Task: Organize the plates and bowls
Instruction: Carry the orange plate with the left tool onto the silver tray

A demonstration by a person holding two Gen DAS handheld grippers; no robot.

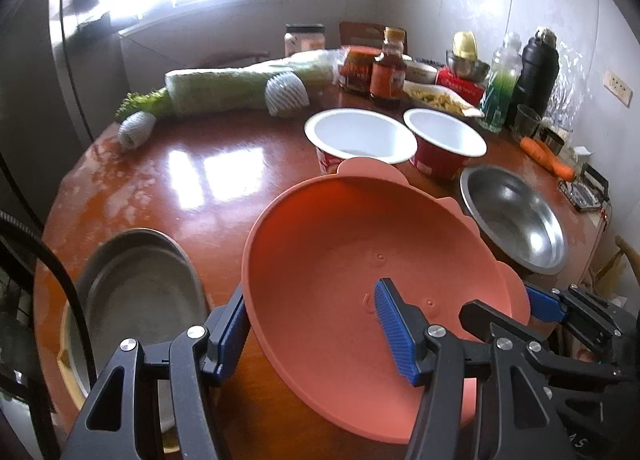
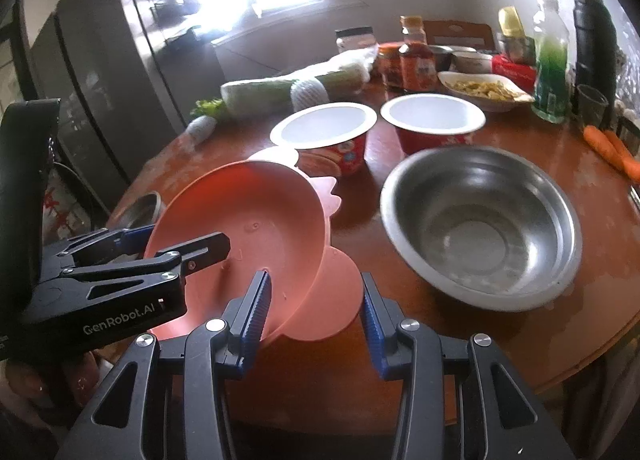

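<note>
While both claws pinch the pink bowl at opposite rims, left claw and right claw hold it tilted above the worktop; uneven pull could slip it onto the steel bowl.

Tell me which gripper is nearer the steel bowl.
Right. The right gripper clamps the pink bowl's edge beside the steel bowl; the left gripper holds the pink bowl's far side, farther away.
</note>
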